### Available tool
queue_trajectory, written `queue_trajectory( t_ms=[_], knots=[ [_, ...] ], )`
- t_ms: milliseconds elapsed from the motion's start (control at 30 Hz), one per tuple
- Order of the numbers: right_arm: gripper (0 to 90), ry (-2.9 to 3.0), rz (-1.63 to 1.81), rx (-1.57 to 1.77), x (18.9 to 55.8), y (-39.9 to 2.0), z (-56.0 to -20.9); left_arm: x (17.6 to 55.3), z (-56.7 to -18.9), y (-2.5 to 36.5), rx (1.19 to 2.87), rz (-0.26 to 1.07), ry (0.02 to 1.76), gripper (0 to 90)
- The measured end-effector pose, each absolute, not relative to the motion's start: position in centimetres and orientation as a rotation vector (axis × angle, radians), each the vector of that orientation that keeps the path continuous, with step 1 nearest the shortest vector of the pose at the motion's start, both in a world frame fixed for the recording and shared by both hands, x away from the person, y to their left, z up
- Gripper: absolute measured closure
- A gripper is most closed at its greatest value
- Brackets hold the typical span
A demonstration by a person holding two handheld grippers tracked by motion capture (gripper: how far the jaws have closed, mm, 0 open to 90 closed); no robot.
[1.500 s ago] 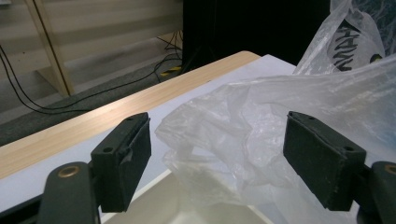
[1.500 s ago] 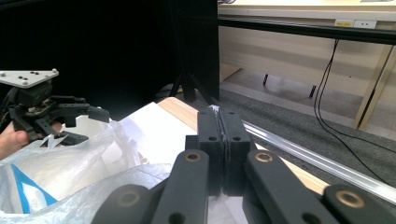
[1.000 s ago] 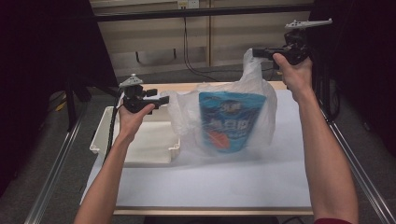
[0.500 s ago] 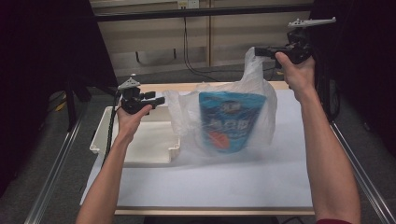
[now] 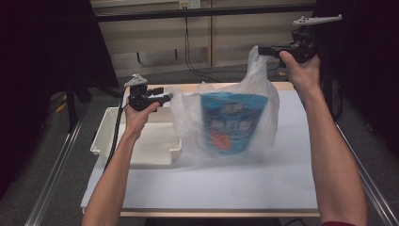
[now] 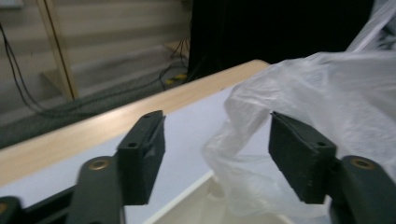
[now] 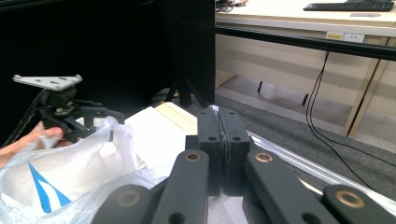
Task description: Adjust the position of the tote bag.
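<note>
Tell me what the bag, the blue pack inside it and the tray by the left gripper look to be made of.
The bag looks like thin translucent plastic film: it crinkles, and the pack shows through it. The blue pack seems to be glossy printed plastic or foil, though blur hides detail. The tray looks like rigid cream plastic with a matte finish and moulded rim.
</note>
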State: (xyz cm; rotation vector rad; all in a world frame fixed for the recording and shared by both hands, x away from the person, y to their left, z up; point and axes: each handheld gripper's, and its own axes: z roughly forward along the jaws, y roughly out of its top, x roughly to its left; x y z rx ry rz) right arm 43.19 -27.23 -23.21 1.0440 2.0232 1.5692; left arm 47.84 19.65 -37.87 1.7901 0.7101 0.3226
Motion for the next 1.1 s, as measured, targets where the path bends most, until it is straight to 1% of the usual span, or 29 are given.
queue_trajectory(
  t_ms=[67,300,333,367,400,433,467,500,533,567,667,833,1100],
  knots=[
    [89.1,2.023,1.576,1.039,43.1,-27.1,-23.2,47.8,-37.3,19.3,1.795,0.331,0.69,44.4],
    [89.1,2.018,1.587,1.026,42.9,-27.1,-23.0,47.9,-34.9,18.1,1.763,0.311,0.639,43.7],
    [89.1,2.018,1.587,1.026,42.9,-27.1,-23.0,47.9,-34.9,18.1,1.763,0.311,0.639,45.5],
    [89.1,2.009,1.597,1.026,42.9,-27.2,-23.0,47.8,-34.5,17.9,1.754,0.302,0.617,50.9],
    [89.1,2.009,1.597,1.026,42.9,-27.2,-23.0,47.8,-34.5,17.9,1.754,0.302,0.617,53.5],
    [89.1,2.011,1.596,1.022,42.8,-27.2,-22.9,47.8,-34.5,17.8,1.754,0.294,0.611,53.5],
    [89.1,2.014,1.596,1.016,42.7,-27.2,-22.9,47.7,-34.5,17.6,1.756,0.291,0.609,58.9],
    [89.2,2.017,1.591,1.017,42.6,-27.2,-22.9,47.6,-34.5,17.4,1.772,0.293,0.598,67.4],
    [89.2,2.017,1.591,1.017,42.6,-27.2,-22.9,47.6,-34.5,17.4,1.772,0.293,0.598,72.0],
    [89.2,2.018,1.589,1.011,42.6,-27.2,-22.9,47.5,-34.5,17.3,1.774,0.276,0.583,72.0],
    [89.2,2.016,1.591,1.011,42.4,-27.3,-22.8,47.1,-34.3,16.7,1.797,0.273,0.57,87.8],
    [89.2,2.006,1.603,1.001,42.1,-27.3,-22.6,47.0,-34.0,16.9,1.792,0.262,0.567,89.9],
    [89.4,1.993,1.627,0.989,41.7,-27.7,-22.2,46.0,-32.2,17.9,1.755,0.26,0.537,90.0]
  ],
)
